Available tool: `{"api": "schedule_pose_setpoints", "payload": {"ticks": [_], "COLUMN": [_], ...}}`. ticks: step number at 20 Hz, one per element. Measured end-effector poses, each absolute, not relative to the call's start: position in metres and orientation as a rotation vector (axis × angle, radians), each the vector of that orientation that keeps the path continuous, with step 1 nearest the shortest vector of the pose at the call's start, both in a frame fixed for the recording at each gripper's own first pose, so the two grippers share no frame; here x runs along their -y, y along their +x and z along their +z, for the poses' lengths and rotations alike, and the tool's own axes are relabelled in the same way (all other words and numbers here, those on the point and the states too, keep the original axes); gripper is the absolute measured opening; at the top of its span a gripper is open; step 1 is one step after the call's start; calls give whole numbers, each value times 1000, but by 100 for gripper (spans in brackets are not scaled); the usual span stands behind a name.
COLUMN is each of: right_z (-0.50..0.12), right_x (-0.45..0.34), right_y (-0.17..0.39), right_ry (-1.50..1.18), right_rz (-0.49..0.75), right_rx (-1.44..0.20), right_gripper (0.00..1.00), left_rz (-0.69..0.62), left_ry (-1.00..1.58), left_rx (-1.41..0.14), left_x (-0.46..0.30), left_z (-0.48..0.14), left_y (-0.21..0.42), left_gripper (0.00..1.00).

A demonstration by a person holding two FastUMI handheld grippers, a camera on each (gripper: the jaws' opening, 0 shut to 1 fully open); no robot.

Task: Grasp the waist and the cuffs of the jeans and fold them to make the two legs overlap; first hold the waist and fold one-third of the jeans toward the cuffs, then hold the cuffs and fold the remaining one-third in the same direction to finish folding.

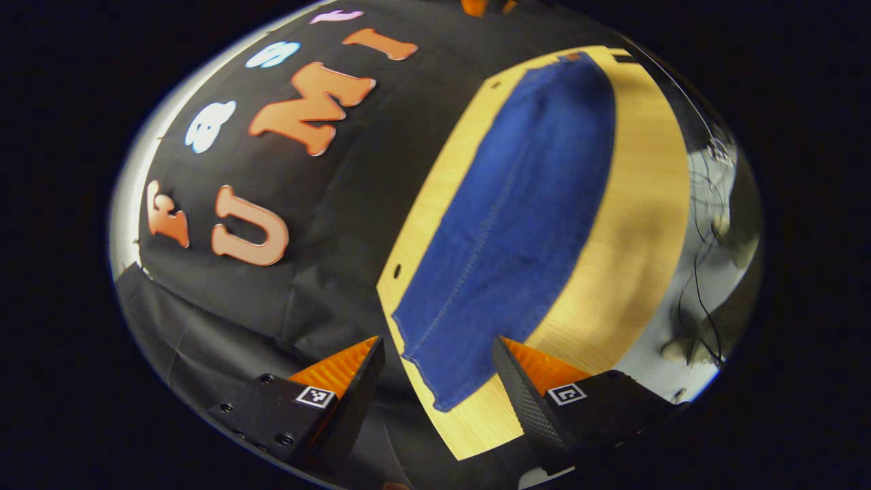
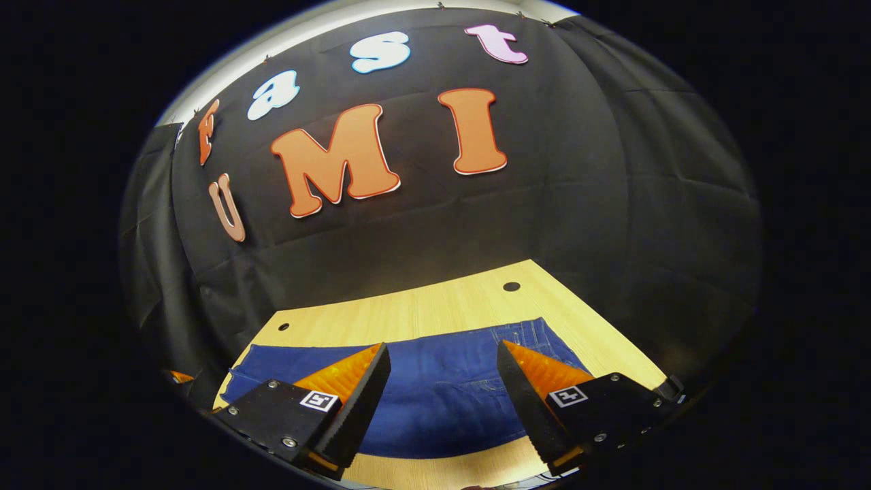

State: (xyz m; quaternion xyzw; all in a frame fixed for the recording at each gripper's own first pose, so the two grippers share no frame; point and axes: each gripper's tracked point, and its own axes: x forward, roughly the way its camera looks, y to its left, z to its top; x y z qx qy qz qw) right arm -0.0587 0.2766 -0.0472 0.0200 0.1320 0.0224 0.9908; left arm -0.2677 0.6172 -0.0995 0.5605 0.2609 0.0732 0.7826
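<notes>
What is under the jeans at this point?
The jeans lie flat on a light wooden table, whose bare top shows along both long sides. Whatever is beneath the denim itself is covered and cannot be seen.

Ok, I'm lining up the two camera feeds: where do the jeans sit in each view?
Left gripper view: the jeans run lengthwise from upper right down to the cuff end between the left claw's fingers.
Right gripper view: the jeans lie crosswise along the bottom, behind the right claw's fingers.
Shared landmark: the wooden table with small round holes.
</notes>
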Motion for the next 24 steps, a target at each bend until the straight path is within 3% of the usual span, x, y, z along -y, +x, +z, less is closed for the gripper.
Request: {"api": "schedule_pose_setpoints", "payload": {"ticks": [3, 15, 24], "right_z": [-58, -80, -80], "right_x": [-256, -250, -243], "right_y": [-66, -57, -43], "right_ry": [21, 27, 51], "right_rz": [1, 3, -44], "right_rx": [-296, -382, -397], "right_gripper": [97, 97, 97], "left_rz": [103, -133, -109], "left_ry": [1298, 1479, 1513], "left_rx": [-671, -837, -802], "left_x": [-647, -670, -683], "left_z": [-141, -188, -185], "left_y": [-264, -219, -164], "left_gripper": [98, 98, 91]}}
